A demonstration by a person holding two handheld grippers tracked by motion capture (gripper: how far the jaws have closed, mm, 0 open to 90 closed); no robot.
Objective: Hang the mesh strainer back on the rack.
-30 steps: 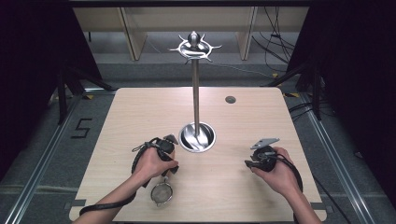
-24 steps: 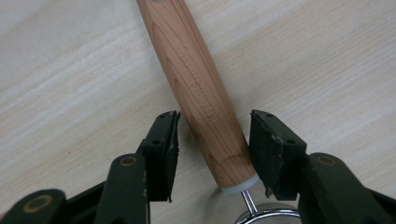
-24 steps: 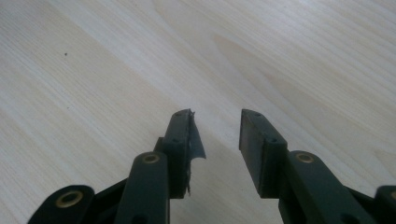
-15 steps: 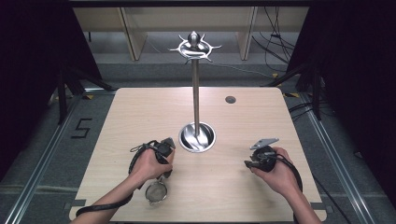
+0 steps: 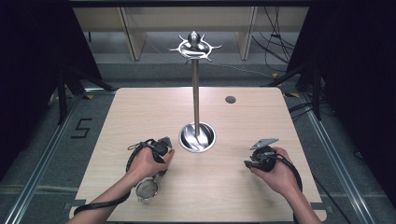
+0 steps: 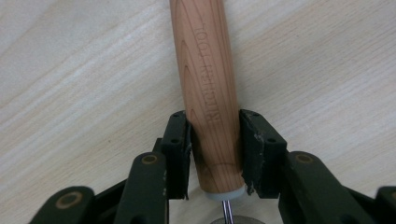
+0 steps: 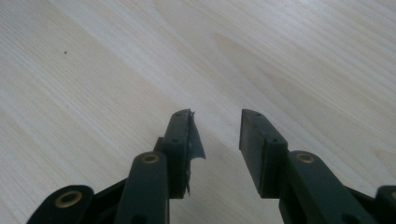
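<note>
A small mesh strainer [image 5: 147,190] lies on the wooden table [image 5: 140,112] near the front edge. My left gripper [image 5: 162,148] has just been closing on its wooden handle [image 6: 205,70]. In the left gripper view, my left gripper [image 6: 215,140] has both pads pressed against the sides of the handle near its metal end. My right gripper [image 5: 250,163] rests low over the table at the front right. In the right gripper view, my right gripper [image 7: 217,135] is open with only bare wood between its jaws.
A tall metal stand [image 5: 196,93] with a round dish base [image 5: 187,135] and a ring of hooks [image 5: 194,46] on top rises from the table's middle. A dark round spot [image 5: 230,99] marks the table at the back right. Dark floor and cables surround the table.
The strainer's mesh bowl and the left hand have shifted slightly left. The right hand has not moved.
</note>
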